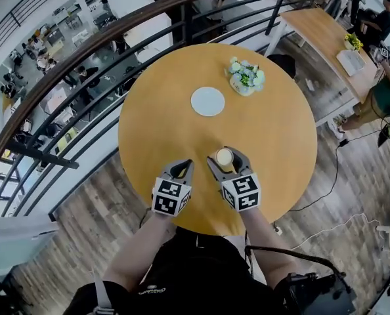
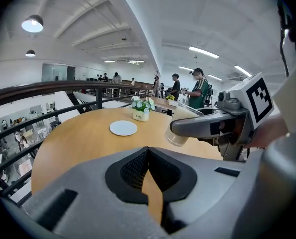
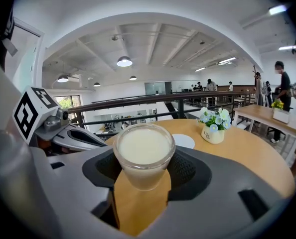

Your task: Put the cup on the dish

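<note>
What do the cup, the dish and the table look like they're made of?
The cup looks like clear glass or plastic: the creamy liquid shows through its glossy wall. The dish is probably glazed ceramic, plain white and smooth, though plastic is possible. The table looks like wood or wood-look laminate, honey-toned with a fairly matte surface.

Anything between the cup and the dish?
No. Head view shows only bare table between the cup and the dish; the flower pot stands off to the right.
</note>
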A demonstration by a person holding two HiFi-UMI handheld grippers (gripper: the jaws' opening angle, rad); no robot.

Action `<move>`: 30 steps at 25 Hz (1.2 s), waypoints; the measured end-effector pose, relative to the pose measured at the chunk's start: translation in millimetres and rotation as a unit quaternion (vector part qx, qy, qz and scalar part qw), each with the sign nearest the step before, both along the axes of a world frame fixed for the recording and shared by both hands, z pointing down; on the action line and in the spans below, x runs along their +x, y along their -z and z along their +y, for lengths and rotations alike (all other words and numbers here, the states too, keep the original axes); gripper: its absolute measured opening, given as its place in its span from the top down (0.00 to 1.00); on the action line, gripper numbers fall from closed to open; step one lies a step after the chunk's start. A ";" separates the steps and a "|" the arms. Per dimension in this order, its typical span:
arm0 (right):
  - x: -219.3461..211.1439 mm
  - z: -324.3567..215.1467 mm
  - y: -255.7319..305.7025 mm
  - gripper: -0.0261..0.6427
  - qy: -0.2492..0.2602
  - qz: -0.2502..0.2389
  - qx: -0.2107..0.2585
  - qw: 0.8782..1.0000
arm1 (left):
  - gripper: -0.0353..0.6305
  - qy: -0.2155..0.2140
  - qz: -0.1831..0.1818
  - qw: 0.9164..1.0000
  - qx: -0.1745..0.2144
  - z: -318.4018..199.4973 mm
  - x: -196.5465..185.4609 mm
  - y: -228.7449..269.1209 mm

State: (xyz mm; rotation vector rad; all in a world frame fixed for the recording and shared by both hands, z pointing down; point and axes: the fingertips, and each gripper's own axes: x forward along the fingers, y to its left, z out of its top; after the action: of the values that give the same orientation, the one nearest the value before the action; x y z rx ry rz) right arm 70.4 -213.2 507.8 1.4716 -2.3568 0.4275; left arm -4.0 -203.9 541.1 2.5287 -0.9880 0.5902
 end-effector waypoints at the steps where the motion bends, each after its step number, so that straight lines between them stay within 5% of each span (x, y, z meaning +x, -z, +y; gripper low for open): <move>1: 2.1 -1.6 -8.4 0.58 -0.003 -0.001 -0.007 1.000 | 0.95 -0.001 -0.002 1.000 -0.005 -1.9 1.8 -6.7; 15: 22.5 -27.2 -95.7 0.58 -0.022 -0.010 -0.067 0.997 | 0.95 0.002 -0.019 0.999 -0.045 -37.1 21.0 -74.9; 30: 29.3 -151.4 -86.8 0.58 -0.009 0.017 -0.026 0.999 | 0.95 0.020 -0.016 0.999 -0.033 -95.4 32.6 -71.8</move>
State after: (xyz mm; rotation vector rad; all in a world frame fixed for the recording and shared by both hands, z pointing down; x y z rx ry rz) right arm 99.7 -364.5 594.7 1.4652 -2.2898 0.4618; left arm 28.6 -299.3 612.9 2.4431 -1.0110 0.6432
